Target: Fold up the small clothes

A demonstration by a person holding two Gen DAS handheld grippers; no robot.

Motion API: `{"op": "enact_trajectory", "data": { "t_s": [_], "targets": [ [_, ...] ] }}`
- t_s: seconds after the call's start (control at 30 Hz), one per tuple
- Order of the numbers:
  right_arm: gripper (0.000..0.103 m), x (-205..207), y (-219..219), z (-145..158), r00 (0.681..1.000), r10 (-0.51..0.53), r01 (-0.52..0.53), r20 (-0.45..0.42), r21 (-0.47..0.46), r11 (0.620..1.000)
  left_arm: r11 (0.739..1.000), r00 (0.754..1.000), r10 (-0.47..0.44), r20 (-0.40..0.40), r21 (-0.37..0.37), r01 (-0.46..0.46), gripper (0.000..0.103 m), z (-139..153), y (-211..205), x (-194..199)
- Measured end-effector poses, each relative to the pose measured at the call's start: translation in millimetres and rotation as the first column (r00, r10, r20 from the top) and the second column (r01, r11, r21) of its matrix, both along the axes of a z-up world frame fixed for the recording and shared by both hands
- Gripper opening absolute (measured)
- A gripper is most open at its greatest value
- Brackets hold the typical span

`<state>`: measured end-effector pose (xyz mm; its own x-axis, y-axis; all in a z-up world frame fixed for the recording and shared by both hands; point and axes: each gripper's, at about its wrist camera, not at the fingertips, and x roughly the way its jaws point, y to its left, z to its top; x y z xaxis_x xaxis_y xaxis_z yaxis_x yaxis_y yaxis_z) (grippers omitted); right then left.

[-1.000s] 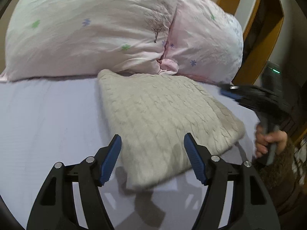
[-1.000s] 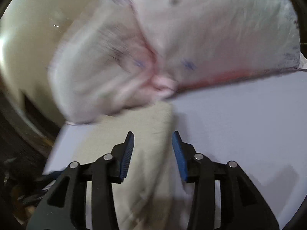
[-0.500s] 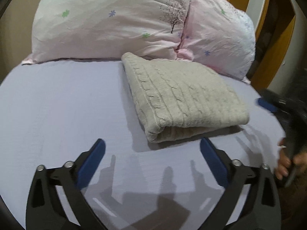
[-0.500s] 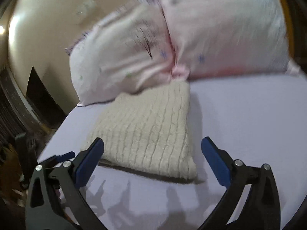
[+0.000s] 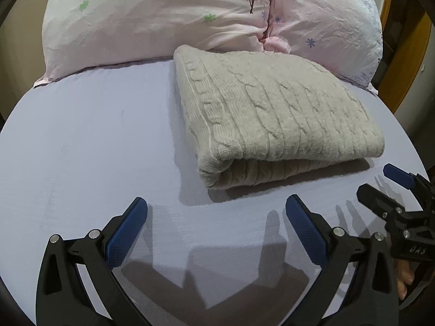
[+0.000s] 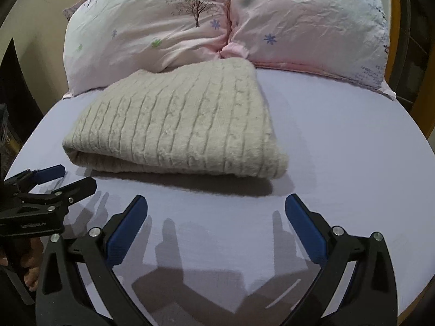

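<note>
Lavender bed sheet (image 5: 95, 141) carries the folded sweater (image 5: 272, 114) ahead of both wide-open grippers, left gripper (image 5: 216, 214) and right gripper (image 6: 216, 214), which have backed off; "UAS"-like lettering on the right gripper is barely legible.

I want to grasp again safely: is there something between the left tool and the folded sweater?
Nothing visible. Only bare sheet lies between the open left tool and the folded sweater. The right tool stands off to the side, also open.

Left gripper (image 5: 216, 218): we hold it low, jaws spread wide, gripping nothing. Right gripper (image 6: 216, 218): same pose, jaws wide, gripping nothing. We keep both side by side, well apart.
</note>
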<state>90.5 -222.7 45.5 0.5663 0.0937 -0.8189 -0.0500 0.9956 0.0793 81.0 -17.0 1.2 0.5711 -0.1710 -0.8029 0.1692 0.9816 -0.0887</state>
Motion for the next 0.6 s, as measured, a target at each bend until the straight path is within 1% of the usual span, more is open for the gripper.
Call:
{"op": "enact_trajectory", "data": {
  "t_s": [0.13,0.2,0.37,0.6],
  "targets": [
    [0.101,-4,12,-8,0.999,0.006,-0.007,-0.034,-0.029,1.0,0.998,1.0,-0.004,-0.006,0.066,0.004,0.102,-2,-9,-1],
    [0.101,-1,18,-12,0.998,0.015,-0.018,-0.056,-0.051,0.999,0.997,1.0,-0.007,-0.007,0.081,0.008,0.102,-2,-10,0],
    [0.101,3,24,-17,0.996,0.018,-0.024,-0.083,-0.069,0.997,0.994,1.0,-0.009,-0.01,0.105,0.01,0.102,-2,-12,-1],
    [0.101,5,27,-19,0.996,0.018,-0.025,-0.086,-0.076,0.997,0.994,1.0,-0.011,-0.01,0.107,0.012,0.102,-3,-12,0]
  ]
}}
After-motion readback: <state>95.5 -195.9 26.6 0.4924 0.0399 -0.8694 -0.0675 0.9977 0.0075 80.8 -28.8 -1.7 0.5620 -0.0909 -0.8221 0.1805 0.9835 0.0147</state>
